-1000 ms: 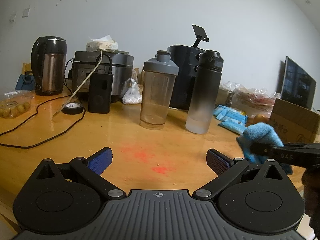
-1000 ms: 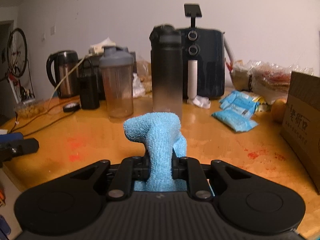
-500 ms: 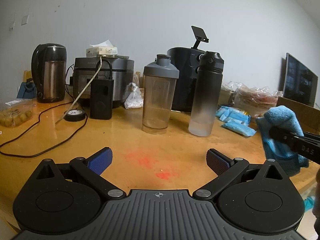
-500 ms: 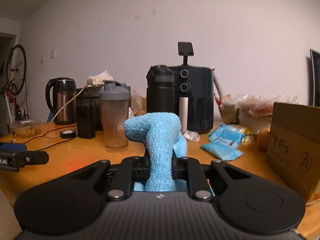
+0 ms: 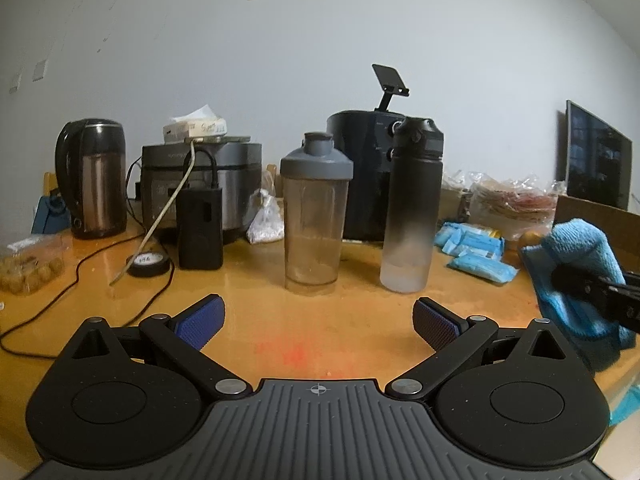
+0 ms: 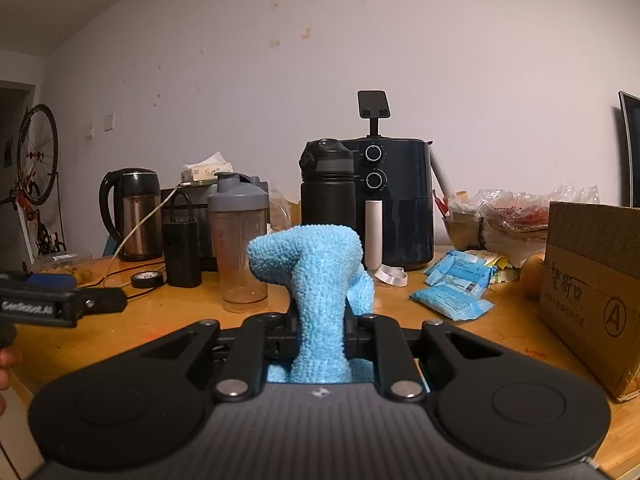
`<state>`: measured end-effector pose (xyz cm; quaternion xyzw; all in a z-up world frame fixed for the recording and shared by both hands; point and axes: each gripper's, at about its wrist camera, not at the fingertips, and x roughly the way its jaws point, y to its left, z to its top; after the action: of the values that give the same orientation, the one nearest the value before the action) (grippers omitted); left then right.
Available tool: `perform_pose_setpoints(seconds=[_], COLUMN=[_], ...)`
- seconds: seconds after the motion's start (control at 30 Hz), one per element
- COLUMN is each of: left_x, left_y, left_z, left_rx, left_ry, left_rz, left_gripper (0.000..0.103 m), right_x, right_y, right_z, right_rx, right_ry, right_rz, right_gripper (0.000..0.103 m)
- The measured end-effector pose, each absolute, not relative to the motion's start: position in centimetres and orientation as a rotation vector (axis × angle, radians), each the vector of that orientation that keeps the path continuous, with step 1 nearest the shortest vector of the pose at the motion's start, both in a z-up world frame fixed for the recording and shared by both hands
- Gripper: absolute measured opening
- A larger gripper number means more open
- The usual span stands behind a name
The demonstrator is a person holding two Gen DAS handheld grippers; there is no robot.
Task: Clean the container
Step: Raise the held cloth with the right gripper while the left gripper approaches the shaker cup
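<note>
Tongs first: my right gripper (image 6: 320, 332) pinches a blue cloth (image 6: 320, 272) upright between its fingers, while my left gripper (image 5: 319, 318) is spread wide and holds nothing. Ahead on the wooden table (image 5: 248, 300) stand a clear shaker cup (image 5: 315, 216) and, just beside it, a dark bottle (image 5: 412, 212).

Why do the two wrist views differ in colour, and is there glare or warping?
Left wrist view: cooler, greyish wall; ceiling light glares off the glossy orange wooden table near the clear shaker bottle with grey lid. Right wrist view: warmer, pinkish cast, dimmer. Both: fisheye bends the edges, corners dark.
</note>
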<state>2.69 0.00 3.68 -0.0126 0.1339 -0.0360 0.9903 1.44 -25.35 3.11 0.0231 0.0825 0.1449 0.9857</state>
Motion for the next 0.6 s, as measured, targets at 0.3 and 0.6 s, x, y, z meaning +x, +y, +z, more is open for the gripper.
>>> perform_pose_setpoints(seconds=[0.3,0.6], left_x=[4.6,6.9], left_y=[-0.4,-0.8], left_z=[4.5,5.0], left_rx=[-0.013,-0.014], left_ry=[0.241,0.217], left_rz=[-0.091,-0.095], left_gripper=[0.103,0.103], right_x=[1.0,0.6], right_y=[-25.4,-25.6], right_z=[3.1,2.7], right_rx=[0.056,0.065], right_ry=[0.163,0.165], right_rz=[0.295,0.291], right_gripper=[0.01,0.01])
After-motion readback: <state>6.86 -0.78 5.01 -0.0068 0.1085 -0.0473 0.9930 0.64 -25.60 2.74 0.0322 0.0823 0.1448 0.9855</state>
